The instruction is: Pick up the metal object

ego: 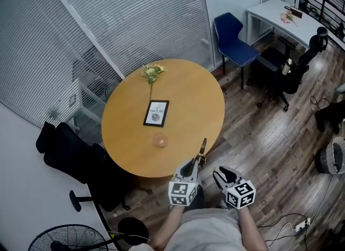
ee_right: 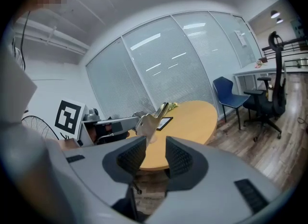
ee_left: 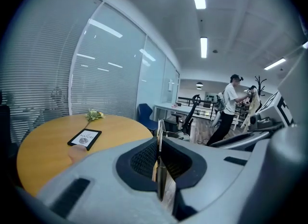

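Note:
The metal object (ego: 202, 151) is a thin, flat brass-and-silver piece, shaped like a key. My left gripper (ego: 194, 163) is shut on it and holds it in the air just off the near edge of the round wooden table (ego: 183, 90). In the left gripper view the piece (ee_left: 160, 132) stands edge-on between the closed pads and pokes out beyond them. My right gripper (ego: 224, 176) hangs beside the left one, open, with nothing between its fingers. The right gripper view shows the metal object (ee_right: 152, 119) sticking out of the left gripper (ee_right: 137, 124), ahead of the right gripper's (ee_right: 155, 156) gap.
On the table lie a black-framed card (ego: 156, 113), a yellow flower (ego: 152, 73) and a small pink object (ego: 159, 140). A blue chair (ego: 234, 41) and black office chairs (ego: 283, 74) stand to the right, another black chair (ego: 70, 155) to the left. A person (ee_left: 230, 108) stands far off.

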Tool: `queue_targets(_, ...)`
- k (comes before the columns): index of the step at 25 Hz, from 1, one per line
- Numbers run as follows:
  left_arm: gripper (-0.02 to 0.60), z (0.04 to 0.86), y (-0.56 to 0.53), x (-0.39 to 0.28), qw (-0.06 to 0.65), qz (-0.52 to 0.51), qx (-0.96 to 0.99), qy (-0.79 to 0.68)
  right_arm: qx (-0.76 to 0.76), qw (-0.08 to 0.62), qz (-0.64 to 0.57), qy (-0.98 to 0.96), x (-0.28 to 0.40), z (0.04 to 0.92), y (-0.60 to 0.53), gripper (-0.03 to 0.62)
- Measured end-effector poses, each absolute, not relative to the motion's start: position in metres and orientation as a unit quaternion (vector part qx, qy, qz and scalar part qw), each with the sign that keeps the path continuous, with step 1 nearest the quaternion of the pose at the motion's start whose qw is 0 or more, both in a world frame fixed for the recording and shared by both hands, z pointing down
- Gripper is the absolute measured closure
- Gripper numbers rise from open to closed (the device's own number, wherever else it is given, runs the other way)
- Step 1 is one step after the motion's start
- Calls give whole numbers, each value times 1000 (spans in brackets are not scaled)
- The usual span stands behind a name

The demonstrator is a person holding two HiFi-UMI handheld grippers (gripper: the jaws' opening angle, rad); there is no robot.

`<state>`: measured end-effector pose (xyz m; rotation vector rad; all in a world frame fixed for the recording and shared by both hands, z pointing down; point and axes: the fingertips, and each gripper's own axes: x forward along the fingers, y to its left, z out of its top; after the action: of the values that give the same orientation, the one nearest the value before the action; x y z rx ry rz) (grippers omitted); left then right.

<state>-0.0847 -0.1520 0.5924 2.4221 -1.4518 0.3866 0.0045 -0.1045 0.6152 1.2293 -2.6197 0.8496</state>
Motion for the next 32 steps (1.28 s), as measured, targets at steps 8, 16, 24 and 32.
queue_targets(8,560,607,-104,-106,234,44,803,-546,397,69,282,-871,11,623,-72,473)
queue_targets(16,560,607,-73,-112,234,24,787,-570,380,80,266,-882,13,625,-47,476)
queue_targets(24,560,599,-58,-106,227,20,792,-567,385,75,266,-880,19,625,-33,485)
queue_targets(32,560,596,-58,-96,222,22,801,-555,396,69,268,-875,29,627,-31,489)
